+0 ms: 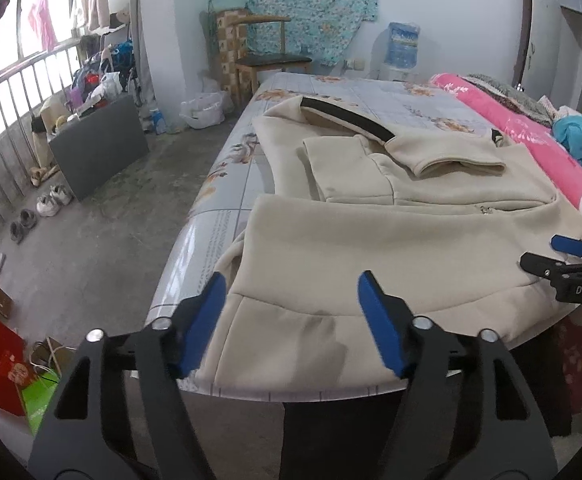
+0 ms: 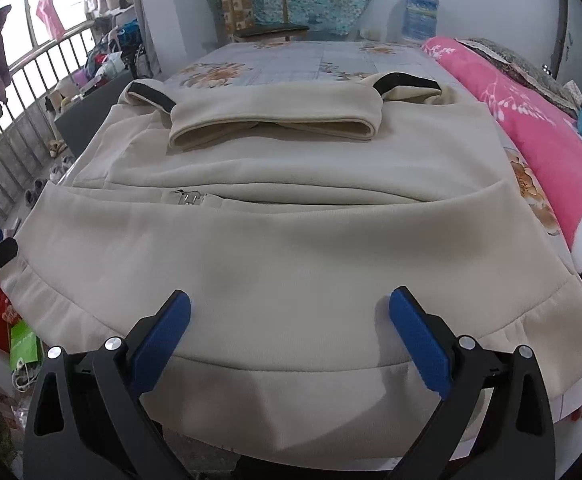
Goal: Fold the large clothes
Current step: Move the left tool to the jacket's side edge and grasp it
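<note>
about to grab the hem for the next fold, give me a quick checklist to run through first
1. Left gripper open: ok, jaws wide over the hem.
2. Right gripper open: ok, nothing held.
3. Cream jacket lying flat on the bed: ok, sleeves already folded in.
4. Hem reachable: ok, it hangs over the near edge.
5. Zipper pull tucked in: not ok, it is exposed.
6. Pink quilt apart from jacket: cannot tell.

Bed (image 2: pixel 291 64) with floral sheet carries a cream jacket (image 2: pixel 291 240) across its near half; a pink quilt (image 2: pixel 551 148) lies along the 3 o'clock edge.
</note>
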{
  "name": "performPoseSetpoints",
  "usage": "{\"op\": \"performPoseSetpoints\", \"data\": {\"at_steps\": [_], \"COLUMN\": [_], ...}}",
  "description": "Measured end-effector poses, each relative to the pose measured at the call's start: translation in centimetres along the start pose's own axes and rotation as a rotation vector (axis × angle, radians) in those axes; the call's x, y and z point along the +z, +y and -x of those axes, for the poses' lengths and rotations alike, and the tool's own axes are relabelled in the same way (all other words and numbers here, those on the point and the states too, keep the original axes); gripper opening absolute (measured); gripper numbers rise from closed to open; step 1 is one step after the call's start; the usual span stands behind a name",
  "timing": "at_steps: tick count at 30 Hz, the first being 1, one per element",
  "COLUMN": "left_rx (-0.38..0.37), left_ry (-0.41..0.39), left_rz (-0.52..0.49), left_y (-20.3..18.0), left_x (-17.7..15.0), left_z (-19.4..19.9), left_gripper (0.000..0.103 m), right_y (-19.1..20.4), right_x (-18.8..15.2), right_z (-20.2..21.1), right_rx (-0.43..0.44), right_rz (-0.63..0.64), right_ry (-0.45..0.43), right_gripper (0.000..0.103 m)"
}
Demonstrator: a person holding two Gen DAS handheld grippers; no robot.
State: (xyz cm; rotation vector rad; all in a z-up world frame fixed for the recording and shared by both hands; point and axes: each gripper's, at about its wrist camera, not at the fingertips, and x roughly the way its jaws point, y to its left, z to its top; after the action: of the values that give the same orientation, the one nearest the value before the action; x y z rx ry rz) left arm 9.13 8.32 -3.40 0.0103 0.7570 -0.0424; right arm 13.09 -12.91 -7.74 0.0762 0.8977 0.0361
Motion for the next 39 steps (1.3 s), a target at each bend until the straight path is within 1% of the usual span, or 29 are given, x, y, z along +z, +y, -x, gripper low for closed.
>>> {"op": "performPoseSetpoints", "data": {"at_steps": [2,5,7,10,12,13,15,16,17,21,24,26,29,31,34,35,37,39], "left_rx": [-0.015,-0.03,-0.035,-0.017,-0.021,-0.02,0.004,0.001,-0.015,-0.054,-0.097,-0.151,-0.245,-0.251,-0.241,-0.249,-0.25,-0.285], "left_ry": [0.002,0.02,0.026,0.029,0.034,0.044,0.091,0.105,0.121,0.136,0.14,0.127,0.078,0.072,0.122,0.121,0.107,0.083], "left_rz": [0.011,0.026,0.026,0.026,0.043,0.053,0.085,0.095,0.12,0.161,0.2,0.219,0.229,0.222,0.275,0.292,0.29,0.288], "left_y": [0.2,0.4,0.3,0.6,1.1,1.4,2.1,2.4,2.9,3.6,4.1,4.2,4.3,4.2,5.0,5.2,5.1,4.8], "left_x": [0.0,0.2,0.4,0.7,0.9,1.0,1.1,1.0,0.9,0.7,0.8,0.9,1.1,1.2,1.1,1.2,1.6,1.9], "left_z": [-0.2,-0.7,-1.0,-1.6,-1.9,-2.3,-3.4,-3.6,-4.0,-4.2,-4.4,-4.1,-3.3,-3.4,-5.3,-5.6,-5.7,-5.4], "left_gripper": [0.055,0.048,0.046,0.045,0.045,0.045,0.043,0.041,0.041,0.041,0.04,0.039,0.038,0.038,0.038,0.037,0.037,0.037], "right_y": [0.0,0.1,0.1,0.0,0.0,0.0,0.0,0.0,0.0,0.1,0.1,0.1,0.1,0.1,0.0,0.0,0.0,0.1], "right_x": [0.0,-0.1,-0.1,-0.1,0.0,0.0,0.0,0.0,0.0,0.0,0.0,0.0,0.0,0.0,-0.1,0.0,-0.1,-0.1], "right_z": [0.0,0.0,0.0,0.0,0.0,-0.1,-0.1,0.0,-0.1,-0.1,-0.1,-0.1,-0.1,-0.1,-0.1,-0.1,-0.1,-0.1], "right_rx": [-0.001,-0.003,-0.003,-0.001,0.0,0.0,0.0,0.0,-0.001,-0.003,-0.005,-0.004,-0.004,-0.005,-0.005,-0.004,-0.004,-0.005], "right_rz": [0.0,0.002,0.005,0.009,0.01,0.01,0.01,0.01,0.01,0.009,0.009,0.01,0.009,0.009,0.01,0.01,0.009,0.01], "right_ry": [-0.001,-0.005,-0.006,-0.002,0.0,0.0,0.0,0.0,-0.001,-0.004,-0.009,-0.009,-0.009,-0.01,-0.012,-0.011,-0.011,-0.012], "right_gripper": [0.097,0.097,0.097,0.097,0.097,0.097,0.097,0.097,0.097,0.097,0.097,0.097,0.097,0.097,0.097,0.097,0.097,0.097]}}
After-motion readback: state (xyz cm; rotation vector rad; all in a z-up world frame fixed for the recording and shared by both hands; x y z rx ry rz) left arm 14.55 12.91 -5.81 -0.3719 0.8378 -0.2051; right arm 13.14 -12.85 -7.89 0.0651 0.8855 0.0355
